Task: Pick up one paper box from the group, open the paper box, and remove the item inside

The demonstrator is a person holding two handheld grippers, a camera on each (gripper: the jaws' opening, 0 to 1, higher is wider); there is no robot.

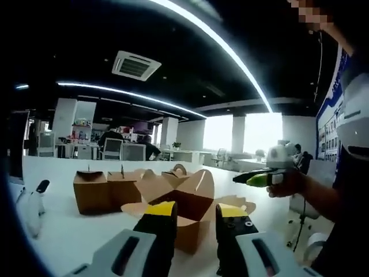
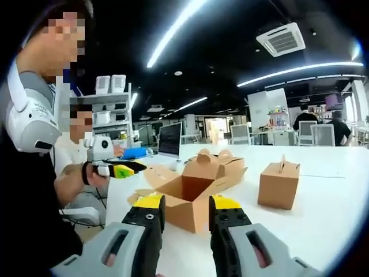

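Observation:
An open brown paper box (image 1: 193, 202) (image 2: 190, 199) stands on the white table (image 1: 69, 231) (image 2: 323, 231), flaps spread, and its inside looks empty in the right gripper view. My left gripper (image 1: 196, 222) is open and looks at the box from a short way off, with nothing between its fingers. It also comes in from the left of the right gripper view as the left gripper (image 2: 124, 169) held in a hand, beside the box. My right gripper (image 2: 187, 216) is open too. The right gripper (image 1: 256, 178) hangs up and right of the box.
Two closed boxes (image 1: 92, 190) (image 1: 124, 187) stand left of the open one, and a handled box (image 1: 176, 173) (image 2: 222, 164) stands behind it. Another closed box (image 2: 279, 184) stands apart. White tools (image 1: 34, 202) lie near the table edge. A seated person (image 2: 75, 150) and a monitor (image 2: 170, 138) are nearby.

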